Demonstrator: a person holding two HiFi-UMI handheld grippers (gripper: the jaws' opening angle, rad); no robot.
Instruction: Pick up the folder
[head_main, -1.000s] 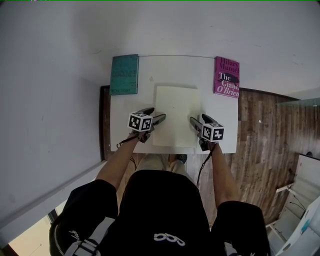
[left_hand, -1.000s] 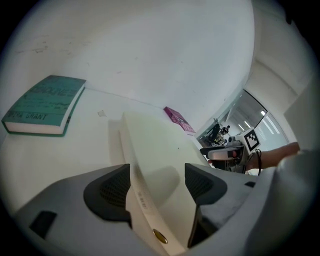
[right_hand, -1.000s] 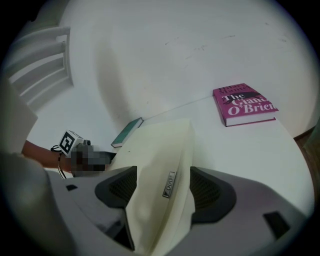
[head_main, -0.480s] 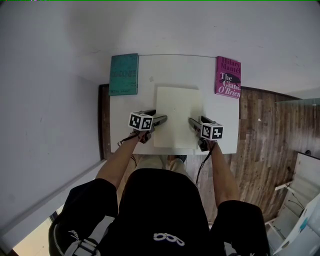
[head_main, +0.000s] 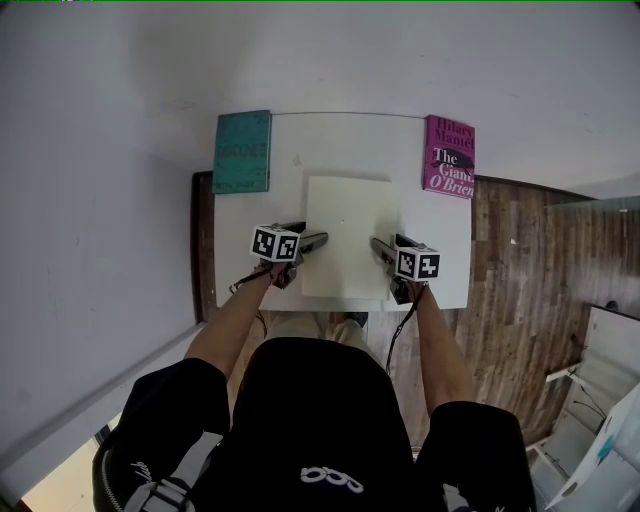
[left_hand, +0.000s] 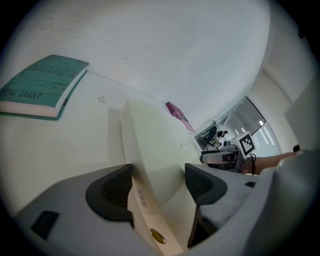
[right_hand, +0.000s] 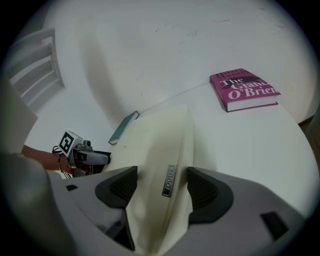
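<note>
White table (head_main: 250, 215), wood floor (head_main: 520, 260), cream folder (head_main: 345, 235)

White table (head_main: 360, 145): teal paperback (head_main: 242, 151) flat at far-left corner, magenta hardback (head_main: 449, 156) flat at far-right corner, well apart. Small pale speck (left_hand: 102, 99) near the teal one, possibly paper. Wood floor (head_main: 520, 260) to the right.
</note>
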